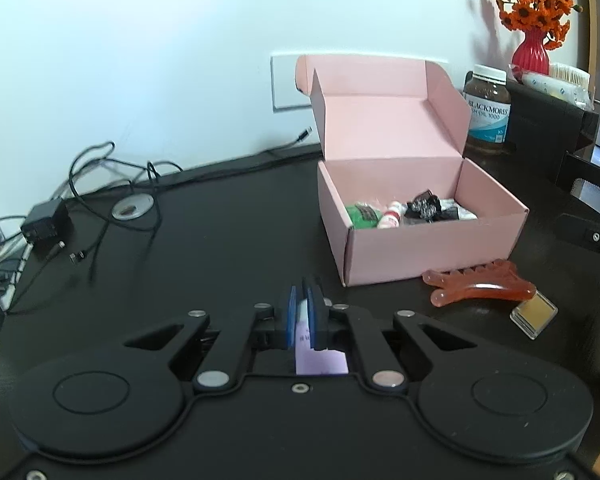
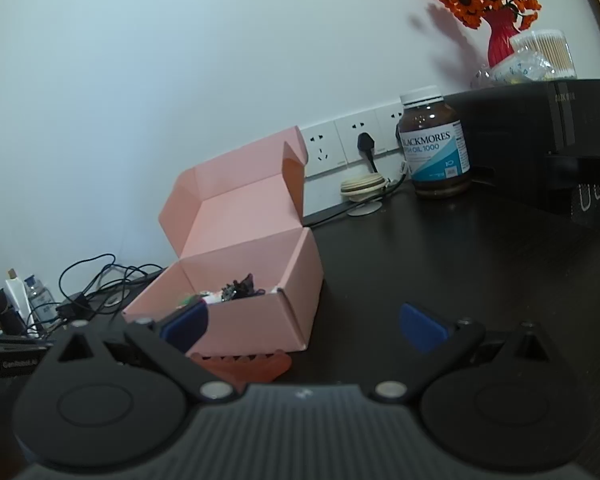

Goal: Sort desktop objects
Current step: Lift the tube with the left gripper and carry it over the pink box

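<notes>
Left wrist view: left gripper (image 1: 305, 300) at lower centre, blue pads clenched on a thin white-and-lilac packet (image 1: 321, 354) that runs back between the jaws toward the camera. Pink box (image 1: 428, 248) sits right of centre on the dark desk (image 1: 228, 240), lid standing open; inside lie a green item (image 1: 362, 215), a small white bottle (image 1: 392, 216) and a black clip (image 1: 422, 205). Orange comb (image 1: 482, 290) lies just in front of the box at lower right, with a small clear case (image 1: 534, 314) touching or just beside its right end. Brown jar (image 1: 487, 108) stands behind the box. Cables (image 1: 100, 184) tangle at left.

Right wrist view: right gripper (image 2: 304, 326) released, jaws wide apart, nothing between them; box at centre left, comb just under its near edge.
</notes>
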`<state>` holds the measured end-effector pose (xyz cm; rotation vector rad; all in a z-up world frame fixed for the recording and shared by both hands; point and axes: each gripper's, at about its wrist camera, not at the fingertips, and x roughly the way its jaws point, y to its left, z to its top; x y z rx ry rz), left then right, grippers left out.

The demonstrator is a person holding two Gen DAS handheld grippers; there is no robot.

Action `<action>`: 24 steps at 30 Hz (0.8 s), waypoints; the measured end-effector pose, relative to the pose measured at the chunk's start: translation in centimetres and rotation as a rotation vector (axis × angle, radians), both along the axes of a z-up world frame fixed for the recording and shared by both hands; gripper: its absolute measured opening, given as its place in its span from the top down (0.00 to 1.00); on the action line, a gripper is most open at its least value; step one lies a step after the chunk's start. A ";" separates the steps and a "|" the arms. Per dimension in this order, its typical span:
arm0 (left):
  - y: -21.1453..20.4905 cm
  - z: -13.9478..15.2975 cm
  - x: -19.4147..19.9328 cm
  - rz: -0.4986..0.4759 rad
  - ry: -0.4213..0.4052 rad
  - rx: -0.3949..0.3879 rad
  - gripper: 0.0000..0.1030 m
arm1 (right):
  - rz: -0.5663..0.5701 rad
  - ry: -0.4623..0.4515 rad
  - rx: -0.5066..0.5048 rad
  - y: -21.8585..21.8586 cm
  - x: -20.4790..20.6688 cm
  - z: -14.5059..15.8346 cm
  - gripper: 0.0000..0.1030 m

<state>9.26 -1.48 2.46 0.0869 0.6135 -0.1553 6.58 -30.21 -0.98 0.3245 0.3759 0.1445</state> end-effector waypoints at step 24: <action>0.3 -3.0 1.0 -0.009 0.082 -0.015 0.35 | 0.006 0.004 -0.029 0.5 0.0 0.1 0.01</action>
